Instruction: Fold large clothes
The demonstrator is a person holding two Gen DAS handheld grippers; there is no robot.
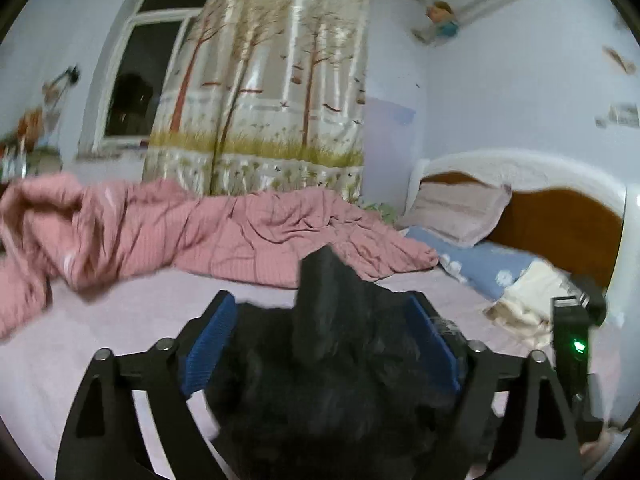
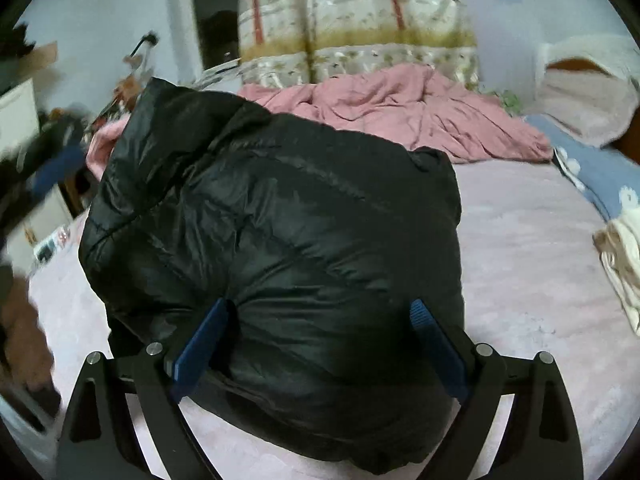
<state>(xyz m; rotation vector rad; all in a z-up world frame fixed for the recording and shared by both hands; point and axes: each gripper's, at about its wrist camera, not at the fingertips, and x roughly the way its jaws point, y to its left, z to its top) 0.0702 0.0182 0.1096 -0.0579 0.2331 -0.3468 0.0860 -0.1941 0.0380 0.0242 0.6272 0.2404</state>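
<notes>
Left wrist view showed the left gripper with jaws spread wide, black jacket fabric bunched between the blue pads, a peak of it rising toward 12 o'clock; whether the pads pinched it could not be told. Right wrist view showed the right gripper with jaws likewise spread wide, straddling the near edge of the puffy black jacket, which lay heaped on the pink bed sheet. A rumpled pink quilt lay beyond at 12 o'clock, a blue pillow at 2 o'clock.
</notes>
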